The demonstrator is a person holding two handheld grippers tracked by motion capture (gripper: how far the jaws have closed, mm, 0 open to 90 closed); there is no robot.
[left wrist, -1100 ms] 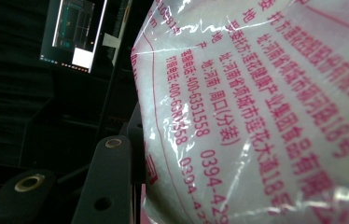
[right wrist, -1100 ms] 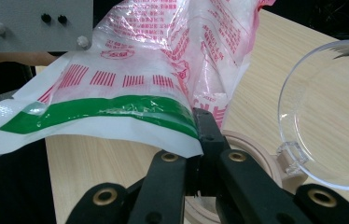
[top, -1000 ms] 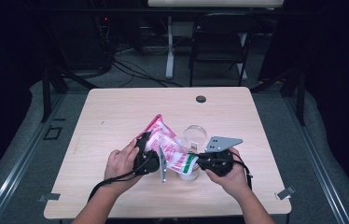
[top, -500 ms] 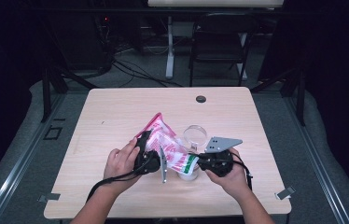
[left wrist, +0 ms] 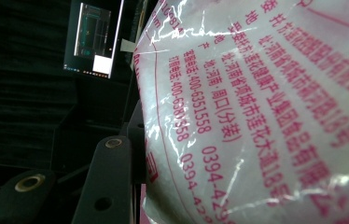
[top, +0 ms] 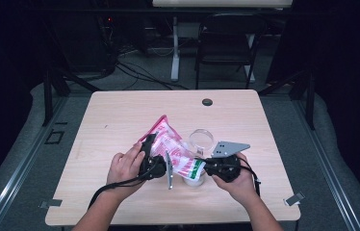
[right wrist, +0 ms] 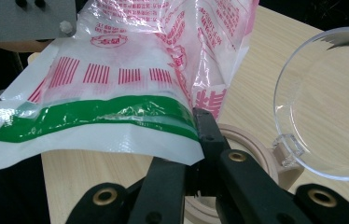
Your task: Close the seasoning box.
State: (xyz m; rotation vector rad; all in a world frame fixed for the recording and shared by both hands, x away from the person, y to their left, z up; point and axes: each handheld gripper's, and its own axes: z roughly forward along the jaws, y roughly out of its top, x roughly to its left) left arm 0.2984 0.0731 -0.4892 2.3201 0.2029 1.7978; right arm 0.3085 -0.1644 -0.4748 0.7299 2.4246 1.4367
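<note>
Your high view looked forward and down from above your side of the tabletop (top: 120, 115), taking in its whole surface from well back. Your left gripper view sat pressed close against the pink-printed bag (left wrist: 266, 107), facing out toward a dark room. Your right gripper view looked along its jaws, low and near the tabletop (right wrist: 256, 60), at the bag's (right wrist: 116, 93) green-striped edge. All three views shared that bag (top: 175, 151); the high and right views also shared the clear lid (right wrist: 331, 102) (top: 201, 138).
</note>
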